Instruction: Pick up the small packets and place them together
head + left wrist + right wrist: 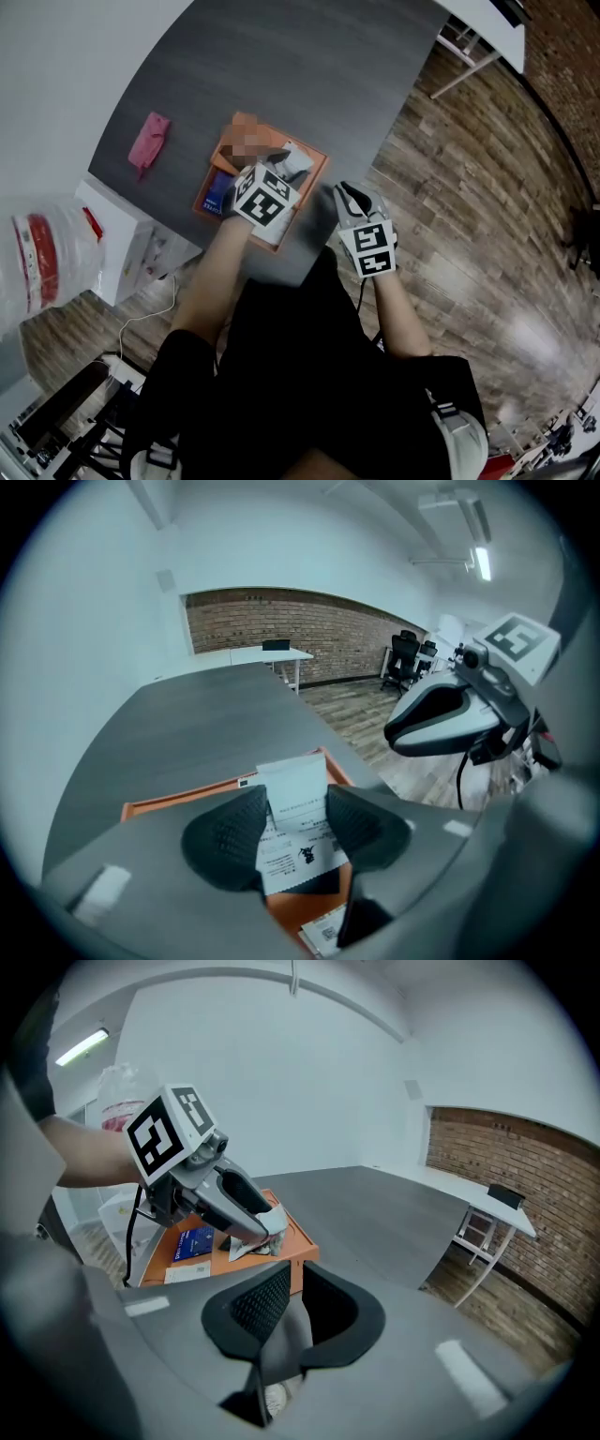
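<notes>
One dark grey surface (pixel 309 75) fills most of the head view, with a wooden floor beside it. One clear plastic bag (pixel 42 258) with red print stands off the surface's left end. One shallow orange tray (pixel 302 1249) sits near the surface's near edge. One pink cloth-like item (pixel 148 141) lies well apart from the tray, to its left in the head view. There are two claws, each with a marker cube. The left claw (pixel 296 803) hangs over the tray and grasps one white printed packet (pixel 300 850), which stands between its pads, touches both, and is tilted above the tray floor. The right claw (pixel 296 1274) is clenched, its pads almost touching with nothing between them. It sits just beside the tray on the right, at the surface's edge, and points toward the tray's corner. Three small packets can be counted in the right gripper view. These are the held white one, one blue packet (pixel 195 1239) lying flat in the tray, and one flat white packet (pixel 187 1272) near the tray's closer rim. Whether more packets lie under the left claw cannot be told.
</notes>
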Motion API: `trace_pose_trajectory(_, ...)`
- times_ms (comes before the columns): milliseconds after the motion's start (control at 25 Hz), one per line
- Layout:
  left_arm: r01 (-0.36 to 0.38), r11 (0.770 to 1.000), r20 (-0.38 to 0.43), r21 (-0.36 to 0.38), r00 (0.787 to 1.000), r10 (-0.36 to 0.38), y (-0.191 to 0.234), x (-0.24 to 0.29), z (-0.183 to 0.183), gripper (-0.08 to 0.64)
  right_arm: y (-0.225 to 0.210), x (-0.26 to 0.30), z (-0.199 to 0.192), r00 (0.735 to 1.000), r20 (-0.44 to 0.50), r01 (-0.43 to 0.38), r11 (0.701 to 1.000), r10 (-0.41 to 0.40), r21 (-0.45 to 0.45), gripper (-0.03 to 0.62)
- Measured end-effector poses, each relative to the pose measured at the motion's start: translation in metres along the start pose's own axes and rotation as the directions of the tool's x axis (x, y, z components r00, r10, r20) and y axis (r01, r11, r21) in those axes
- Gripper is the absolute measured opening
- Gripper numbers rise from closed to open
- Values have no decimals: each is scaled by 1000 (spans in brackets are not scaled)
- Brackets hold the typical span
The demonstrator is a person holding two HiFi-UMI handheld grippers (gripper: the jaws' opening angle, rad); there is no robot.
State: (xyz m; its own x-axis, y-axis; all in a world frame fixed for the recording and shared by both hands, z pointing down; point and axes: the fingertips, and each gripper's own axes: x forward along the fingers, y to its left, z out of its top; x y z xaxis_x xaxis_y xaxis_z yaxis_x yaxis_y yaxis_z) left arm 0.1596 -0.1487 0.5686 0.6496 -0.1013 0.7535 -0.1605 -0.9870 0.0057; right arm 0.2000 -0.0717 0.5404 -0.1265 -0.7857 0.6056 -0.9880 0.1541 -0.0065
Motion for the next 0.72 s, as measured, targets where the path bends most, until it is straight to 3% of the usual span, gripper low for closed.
trace_pose_trajectory(200,-28,1000,51,5,998,27,0,0,3,262,3,0,-3,1000,-4,-14,1000,14,6,43)
trace_pose_trajectory(360,-52,998,101,-18,993,54,1,-9,7,265,5,1,0,1000,1,-26,1000,26,-1,44)
trace_pose_trajectory(520,-64,995,171,-74,982,76,3,-22,11,262,10,3,8,999,12,-42,999,42,-25,44)
trace_pose_trajectory(720,-122,977,258,-173,952,164,15,-51,11,228,20,6,23,997,23,-69,995,71,-77,43)
